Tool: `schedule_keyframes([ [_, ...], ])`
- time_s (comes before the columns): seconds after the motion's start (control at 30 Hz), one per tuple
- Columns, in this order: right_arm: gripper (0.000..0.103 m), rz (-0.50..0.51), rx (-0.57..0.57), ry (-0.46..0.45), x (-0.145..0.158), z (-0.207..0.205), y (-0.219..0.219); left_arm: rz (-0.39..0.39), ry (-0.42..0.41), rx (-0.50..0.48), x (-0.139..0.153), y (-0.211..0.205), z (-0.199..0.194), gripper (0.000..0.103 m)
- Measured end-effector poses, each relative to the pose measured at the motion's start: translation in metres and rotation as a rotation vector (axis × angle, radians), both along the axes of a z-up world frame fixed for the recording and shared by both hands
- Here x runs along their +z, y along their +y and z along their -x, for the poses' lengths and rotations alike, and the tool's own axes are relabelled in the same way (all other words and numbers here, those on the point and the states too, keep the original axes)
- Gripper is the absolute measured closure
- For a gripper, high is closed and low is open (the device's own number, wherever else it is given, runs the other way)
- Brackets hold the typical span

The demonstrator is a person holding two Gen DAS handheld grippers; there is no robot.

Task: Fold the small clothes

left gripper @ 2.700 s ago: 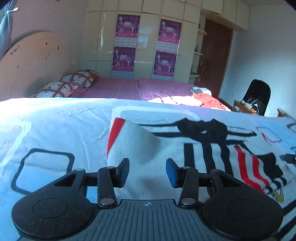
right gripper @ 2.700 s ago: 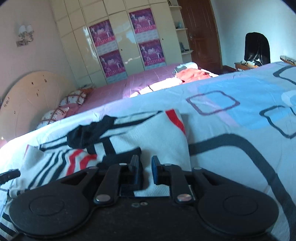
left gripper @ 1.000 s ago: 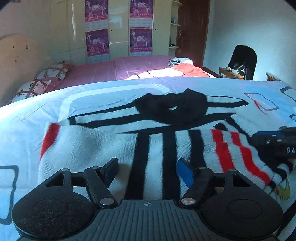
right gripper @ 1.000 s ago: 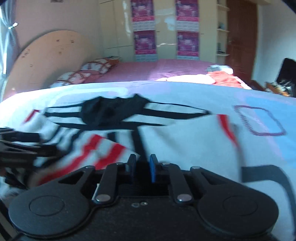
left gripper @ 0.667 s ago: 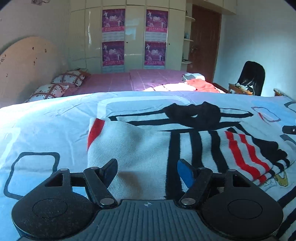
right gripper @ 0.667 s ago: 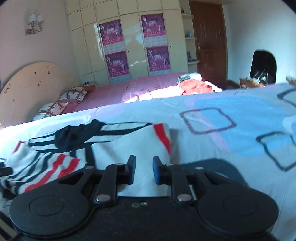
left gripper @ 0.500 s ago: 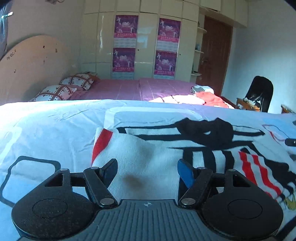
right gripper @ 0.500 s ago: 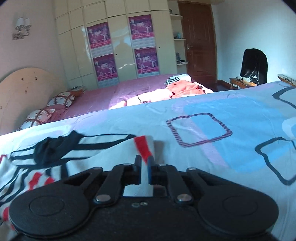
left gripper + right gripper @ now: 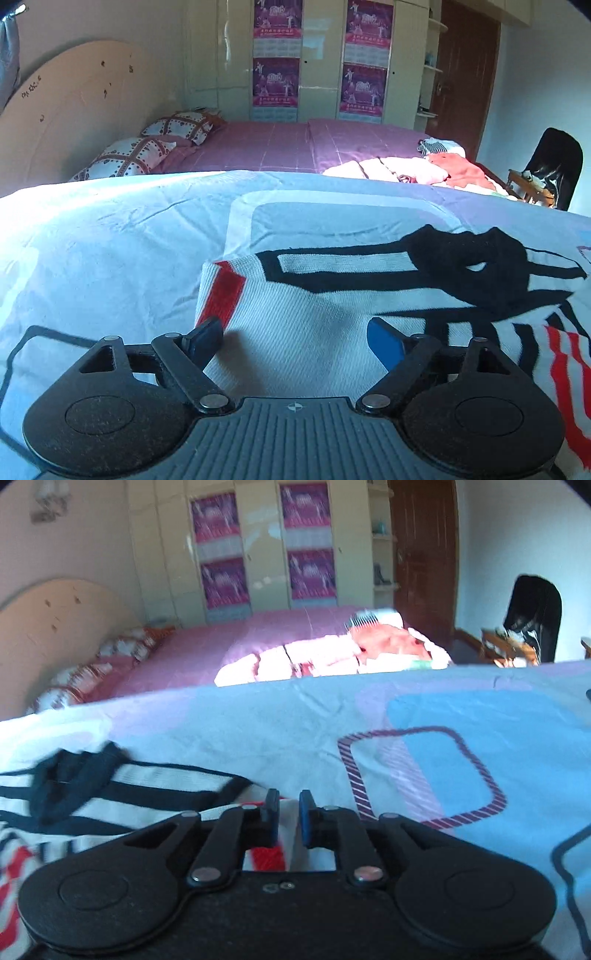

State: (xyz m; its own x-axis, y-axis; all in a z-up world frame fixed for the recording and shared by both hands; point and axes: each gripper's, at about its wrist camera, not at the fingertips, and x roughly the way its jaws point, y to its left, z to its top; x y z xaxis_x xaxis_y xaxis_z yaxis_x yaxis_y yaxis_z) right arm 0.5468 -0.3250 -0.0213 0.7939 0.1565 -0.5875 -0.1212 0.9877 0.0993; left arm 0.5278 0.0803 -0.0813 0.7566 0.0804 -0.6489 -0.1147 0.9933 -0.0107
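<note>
A small white knit sweater (image 9: 332,325) with black and red stripes and a black collar lies partly folded on the blue patterned bedsheet (image 9: 110,251). My left gripper (image 9: 295,339) is open and empty, low over the sweater's left folded sleeve with its red cuff (image 9: 221,295). In the right wrist view the sweater (image 9: 122,794) lies at the lower left. My right gripper (image 9: 288,812) is nearly closed on the sweater's white edge with a red band (image 9: 267,856) between the fingers.
Beyond the blue bedsheet is a second bed with a pink cover (image 9: 295,147), pillows (image 9: 147,151) and a pile of clothes (image 9: 443,166). A wardrobe with posters (image 9: 314,66), a door (image 9: 461,74) and a black chair (image 9: 554,162) stand behind.
My right gripper closed on the sweater's right red-cuffed edge and shifted right along it. My left gripper stayed open and moved left toward the left cuff.
</note>
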Motion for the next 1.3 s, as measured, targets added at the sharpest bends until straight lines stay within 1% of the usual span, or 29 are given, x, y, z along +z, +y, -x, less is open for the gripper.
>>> schedule_keyframes([
  [0.03, 0.088, -0.004, 0.034, -0.013, 0.005, 0.018, 0.002, 0.007, -0.032, -0.02, 0.005, -0.001, 0.019, 0.018],
  [0.1, 0.087, -0.033, 0.119, -0.027, 0.013, 0.055, 0.008, 0.019, -0.085, -0.019, 0.01, 0.0, 0.057, 0.018],
  [0.13, 0.084, -0.035, 0.161, -0.031, 0.015, 0.073, 0.014, 0.04, -0.083, -0.027, 0.009, 0.0, 0.069, 0.018],
  [0.17, 0.081, -0.047, 0.191, -0.025, 0.015, 0.087, 0.02, 0.038, -0.063, -0.032, 0.005, -0.002, 0.08, 0.018],
  [0.2, 0.073, -0.07, 0.209, -0.001, 0.014, 0.098, 0.025, 0.006, -0.033, -0.034, 0.0, -0.005, 0.085, 0.025],
  [0.23, 0.067, -0.083, 0.215, 0.03, 0.011, 0.106, 0.029, -0.02, -0.013, -0.039, -0.005, -0.009, 0.09, 0.031],
  [0.27, 0.065, -0.092, 0.211, 0.063, 0.008, 0.113, 0.032, -0.027, -0.019, -0.036, -0.006, -0.011, 0.095, 0.032],
  [0.3, 0.065, -0.099, 0.193, 0.089, 0.005, 0.118, 0.033, -0.018, -0.024, -0.021, -0.002, -0.01, 0.098, 0.039],
  [0.33, 0.064, -0.129, 0.168, 0.119, 0.003, 0.123, 0.031, 0.011, -0.033, -0.001, 0.004, -0.006, 0.103, 0.044],
  [0.4, 0.064, -0.231, 0.155, 0.149, 0.003, 0.131, 0.026, 0.043, -0.071, 0.043, 0.013, 0.002, 0.112, 0.048],
  [0.43, 0.064, -0.264, 0.148, 0.158, 0.002, 0.132, 0.024, 0.058, -0.077, 0.067, 0.014, 0.007, 0.115, 0.048],
  [0.47, 0.064, -0.302, 0.135, 0.173, -0.002, 0.131, 0.022, 0.084, -0.06, 0.101, 0.011, 0.015, 0.118, 0.048],
  [0.5, 0.064, -0.342, 0.121, 0.196, -0.005, 0.128, 0.021, 0.121, -0.053, 0.134, 0.009, 0.022, 0.122, 0.048],
  [0.57, 0.065, -0.416, 0.106, 0.218, -0.008, 0.124, 0.017, 0.245, -0.06, 0.175, 0.006, 0.037, 0.134, 0.048],
  [0.6, 0.067, -0.446, 0.103, 0.228, -0.009, 0.123, 0.016, 0.303, -0.062, 0.189, 0.005, 0.043, 0.139, 0.048],
  [0.63, 0.068, -0.478, 0.096, 0.24, -0.01, 0.123, 0.014, 0.352, -0.066, 0.198, 0.003, 0.047, 0.144, 0.048],
  [0.67, 0.069, -0.5, 0.088, 0.247, -0.012, 0.124, 0.012, 0.397, -0.067, 0.206, 0.001, 0.05, 0.147, 0.048],
  [0.73, 0.072, -0.515, 0.075, 0.253, -0.014, 0.126, 0.011, 0.525, -0.054, 0.228, -0.008, 0.06, 0.148, 0.049],
  [0.77, 0.072, -0.528, 0.068, 0.256, -0.014, 0.126, 0.009, 0.581, -0.049, 0.243, -0.013, 0.063, 0.149, 0.051],
  [0.8, 0.072, -0.543, 0.063, 0.261, -0.015, 0.126, 0.009, 0.64, -0.048, 0.252, -0.018, 0.067, 0.148, 0.055],
  [0.83, 0.072, -0.563, 0.056, 0.27, -0.015, 0.126, 0.008, 0.685, -0.043, 0.267, -0.023, 0.07, 0.147, 0.057],
  [0.97, 0.073, -0.612, 0.038, 0.3, -0.02, 0.122, 0.01, 0.824, -0.047, 0.302, -0.043, 0.08, 0.141, 0.058],
  [1.0, 0.075, -0.622, 0.035, 0.306, -0.022, 0.119, 0.012, 0.848, -0.054, 0.308, -0.048, 0.083, 0.139, 0.064],
  [1.03, 0.08, -0.62, 0.031, 0.306, -0.025, 0.116, 0.014, 0.86, -0.055, 0.317, -0.051, 0.085, 0.136, 0.076],
  [1.07, 0.085, -0.612, 0.03, 0.305, -0.026, 0.114, 0.016, 0.864, -0.051, 0.325, -0.055, 0.087, 0.134, 0.084],
  [1.1, 0.097, -0.597, 0.029, 0.297, -0.025, 0.111, 0.019, 0.871, -0.049, 0.329, -0.057, 0.088, 0.133, 0.091],
  [1.17, 0.097, -0.571, 0.029, 0.261, -0.02, 0.113, 0.022, 0.871, -0.074, 0.317, -0.056, 0.088, 0.137, 0.093],
  [1.23, 0.098, -0.535, 0.054, 0.177, -0.004, 0.124, 0.024, 0.825, -0.094, 0.285, -0.05, 0.083, 0.14, 0.094],
  [1.3, 0.098, -0.426, 0.065, 0.147, 0.003, 0.131, 0.032, 0.774, -0.072, 0.274, -0.052, 0.08, 0.137, 0.094],
])
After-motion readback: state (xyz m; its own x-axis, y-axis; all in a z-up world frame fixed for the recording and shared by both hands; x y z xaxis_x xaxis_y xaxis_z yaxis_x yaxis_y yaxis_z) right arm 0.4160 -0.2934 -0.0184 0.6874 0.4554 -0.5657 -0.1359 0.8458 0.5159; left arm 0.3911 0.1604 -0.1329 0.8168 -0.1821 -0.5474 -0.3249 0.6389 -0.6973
